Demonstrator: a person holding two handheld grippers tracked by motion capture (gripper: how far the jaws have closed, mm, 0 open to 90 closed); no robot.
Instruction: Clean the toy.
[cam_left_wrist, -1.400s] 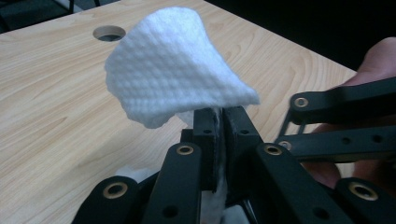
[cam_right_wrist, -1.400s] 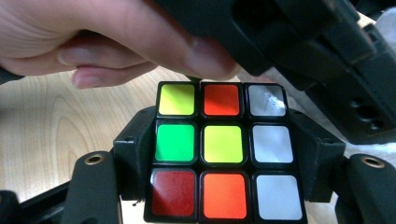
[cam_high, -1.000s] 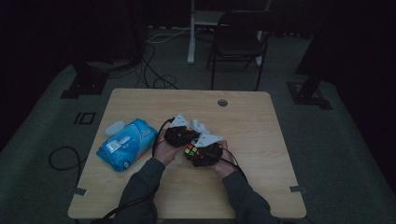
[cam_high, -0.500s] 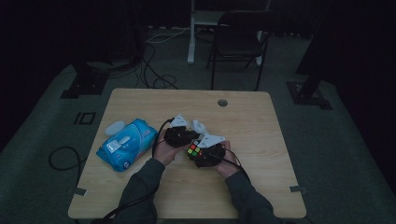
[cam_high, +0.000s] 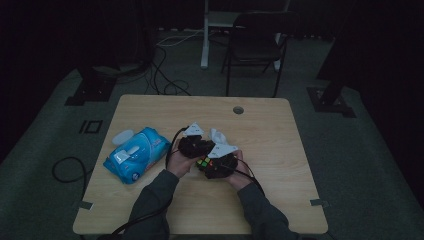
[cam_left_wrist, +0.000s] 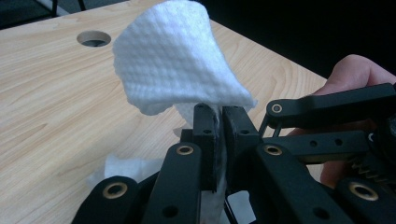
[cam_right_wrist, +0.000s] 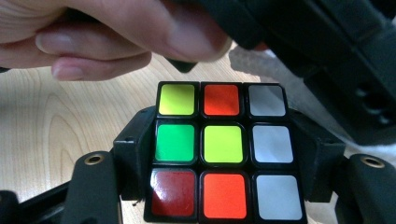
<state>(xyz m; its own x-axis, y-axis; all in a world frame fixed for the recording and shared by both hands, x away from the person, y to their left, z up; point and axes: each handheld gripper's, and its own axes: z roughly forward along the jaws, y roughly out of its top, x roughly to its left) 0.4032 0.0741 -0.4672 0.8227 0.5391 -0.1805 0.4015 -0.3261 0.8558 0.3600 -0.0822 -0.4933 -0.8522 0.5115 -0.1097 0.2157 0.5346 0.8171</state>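
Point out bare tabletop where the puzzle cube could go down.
Free: the table's right half, and the far strip around the cable hole. Crowded: the middle, where both hands meet, and the left, by the blue wipes pack.

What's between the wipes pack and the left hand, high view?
Bare tabletop and the gripper's black cable, seen in the high view. The blue wipes pack lies left of the left hand, apart from it.

dim room, black chair (cam_high: 257, 47) behind wooden table (cam_high: 150, 107).
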